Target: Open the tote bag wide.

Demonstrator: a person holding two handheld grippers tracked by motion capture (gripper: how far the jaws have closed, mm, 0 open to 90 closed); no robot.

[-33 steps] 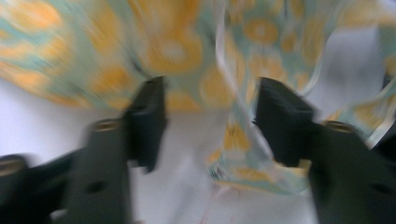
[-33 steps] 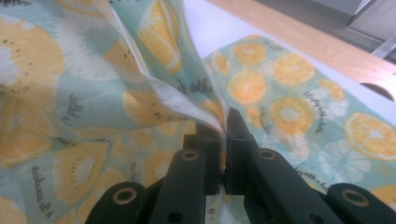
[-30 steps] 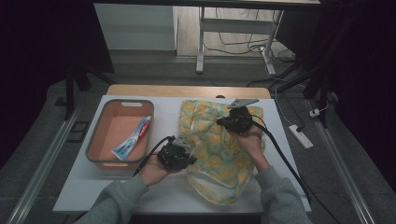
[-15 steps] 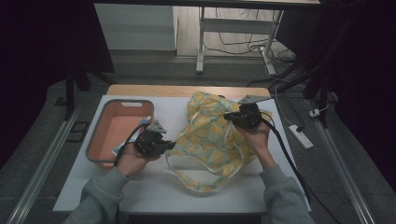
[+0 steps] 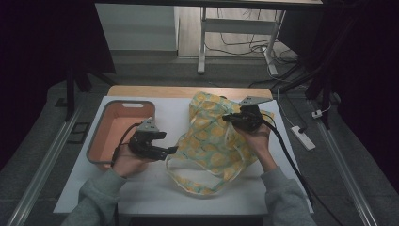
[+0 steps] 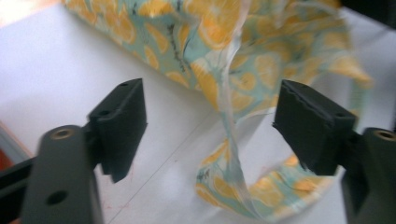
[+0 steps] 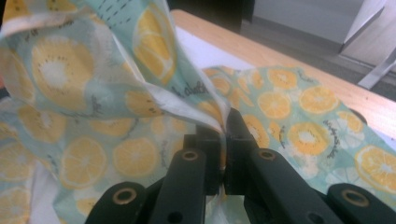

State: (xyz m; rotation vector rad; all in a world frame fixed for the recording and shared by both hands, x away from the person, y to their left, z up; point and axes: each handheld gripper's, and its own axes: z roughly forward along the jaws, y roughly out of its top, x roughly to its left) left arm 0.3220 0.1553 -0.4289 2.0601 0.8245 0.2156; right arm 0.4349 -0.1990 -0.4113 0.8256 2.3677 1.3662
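A cloth bag printed with lemon slices lies on the white table, its top edge lifted. My right gripper is shut on that raised edge; in the right gripper view the jaws pinch the fabric of the bag. My left gripper sits at the bag's left side, next to the bin. Its jaws have just been opening and now stand wide apart. The bag's strap hangs between them, pressed by neither pad. The bag's body lies beyond.
A salmon-coloured bin stands at the table's left, just behind my left hand. A wooden strip runs along the table's far edge. A power strip lies on the floor to the right.
My left gripper drew away from the bag toward the bin, pulling the bag's edge, then opened and let the strap go. The right gripper kept its hold and the bag's top rose.
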